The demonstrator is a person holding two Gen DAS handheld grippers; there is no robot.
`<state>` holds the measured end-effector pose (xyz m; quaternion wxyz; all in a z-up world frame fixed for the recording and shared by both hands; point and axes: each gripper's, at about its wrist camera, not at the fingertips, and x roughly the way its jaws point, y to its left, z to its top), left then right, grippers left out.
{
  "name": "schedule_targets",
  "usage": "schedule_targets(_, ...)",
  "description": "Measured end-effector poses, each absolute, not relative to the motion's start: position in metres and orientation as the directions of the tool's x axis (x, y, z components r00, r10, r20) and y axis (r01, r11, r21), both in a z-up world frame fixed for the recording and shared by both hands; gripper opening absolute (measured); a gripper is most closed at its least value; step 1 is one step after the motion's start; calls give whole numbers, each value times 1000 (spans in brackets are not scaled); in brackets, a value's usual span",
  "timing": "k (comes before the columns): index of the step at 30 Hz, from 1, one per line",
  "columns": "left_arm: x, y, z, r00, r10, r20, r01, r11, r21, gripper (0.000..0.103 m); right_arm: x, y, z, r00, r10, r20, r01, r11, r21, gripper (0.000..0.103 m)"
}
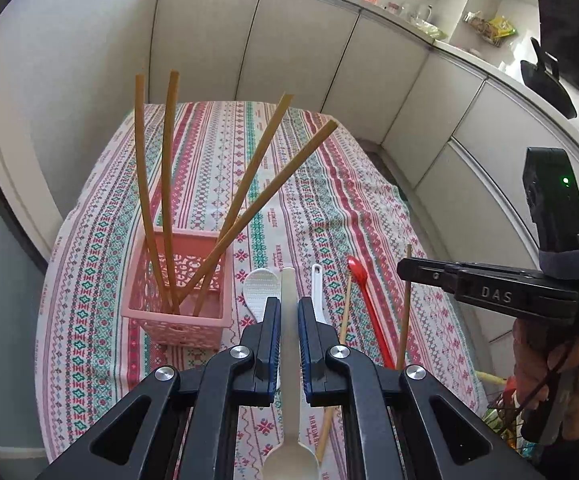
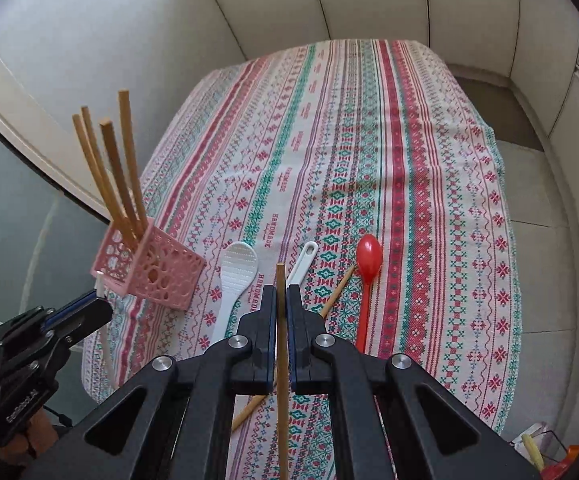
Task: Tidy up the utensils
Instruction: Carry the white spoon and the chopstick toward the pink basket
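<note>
A patterned tablecloth (image 1: 217, 168) covers the table and serves as the work surface, with the utensils laid out near its front edge. At the front left stands the pink basket (image 1: 177, 312), already holding four wooden chopsticks (image 1: 169, 184) that lean outward against its perforated walls, so it appears to be the collecting place. Still lying flat on the cloth are a white rice paddle (image 2: 235, 280), a white-handled scoop (image 2: 303, 262), a red spoon (image 2: 367, 276) and one loose chopstick (image 2: 337, 288), apparently waiting their turn. The left gripper (image 1: 289, 320) is clamped on a cream spoon (image 1: 289, 360) by its handle, bowl hanging toward the camera, likely bound for the basket. The right gripper (image 2: 281, 312) is closed on a held chopstick (image 2: 282, 344), kept upright, which would suit dropping it in end-first.
</note>
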<state>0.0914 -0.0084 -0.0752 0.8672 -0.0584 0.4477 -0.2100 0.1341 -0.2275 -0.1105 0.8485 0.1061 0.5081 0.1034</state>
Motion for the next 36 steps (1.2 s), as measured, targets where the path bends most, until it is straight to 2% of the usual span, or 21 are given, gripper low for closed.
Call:
schedule_targets(14, 79, 5, -17, 656, -447, -609, 314, 894, -318, 9, 88, -228, -20, 655, 338, -676, -138, 933, 333, 5)
schedule_targets(23, 90, 28, 13, 801, -342, -491, 239, 935, -261, 9, 81, -233, 13, 734, 357, -578, -153, 916, 371, 5)
schedule_targets(28, 104, 23, 1, 885, -265, -383, 219, 963, -159, 9, 86, -234, 19, 756, 367, -543, -151, 904, 400, 5)
schedule_targets(36, 129, 21, -43, 926, -220, -305, 196, 975, -106, 9, 95, -226, 15, 760, 365, -538, -156, 906, 394, 4)
